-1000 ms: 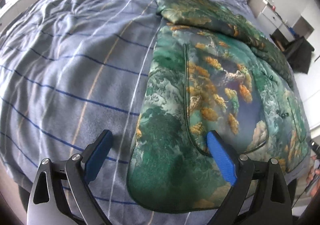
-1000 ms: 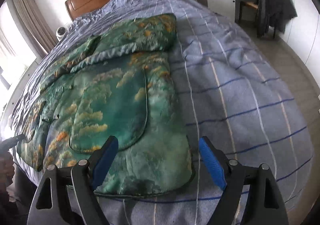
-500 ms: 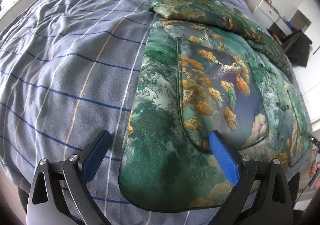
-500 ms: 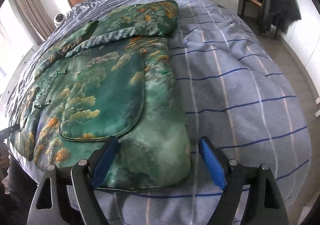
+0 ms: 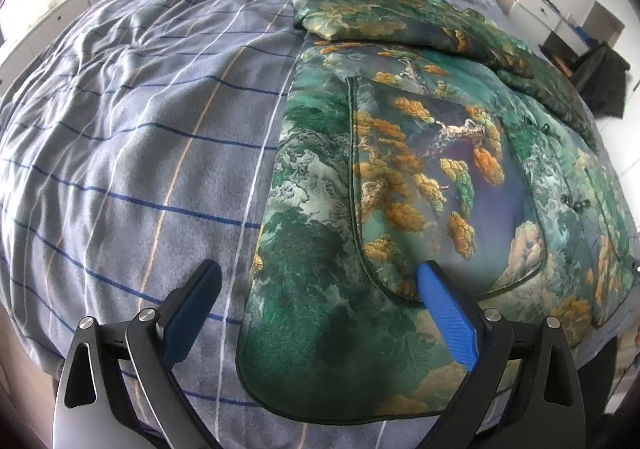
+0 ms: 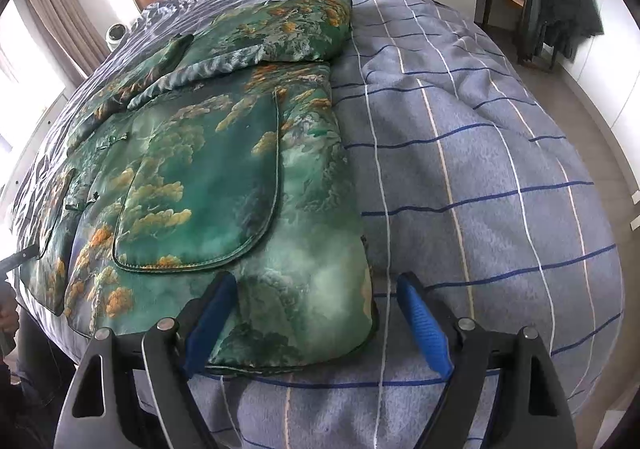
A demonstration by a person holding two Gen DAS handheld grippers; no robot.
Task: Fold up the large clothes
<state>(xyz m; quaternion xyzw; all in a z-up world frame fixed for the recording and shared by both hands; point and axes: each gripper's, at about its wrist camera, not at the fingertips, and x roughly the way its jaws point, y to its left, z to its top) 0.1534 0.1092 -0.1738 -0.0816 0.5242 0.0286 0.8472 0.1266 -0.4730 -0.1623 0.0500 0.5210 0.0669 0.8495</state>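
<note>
The green and gold brocade jacket (image 5: 400,177) ran past the right edge in the left wrist view; its far sleeve was cut off.

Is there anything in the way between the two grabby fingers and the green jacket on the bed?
No, nothing visible blocks them. The green jacket lies flat on the striped blanket, and its near hem corners sit right in front of the open left gripper and the open right gripper.

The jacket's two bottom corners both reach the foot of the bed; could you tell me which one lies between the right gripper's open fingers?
The corner beside the bare checked duvet; the opposite corner lies beneath the left gripper.
</note>
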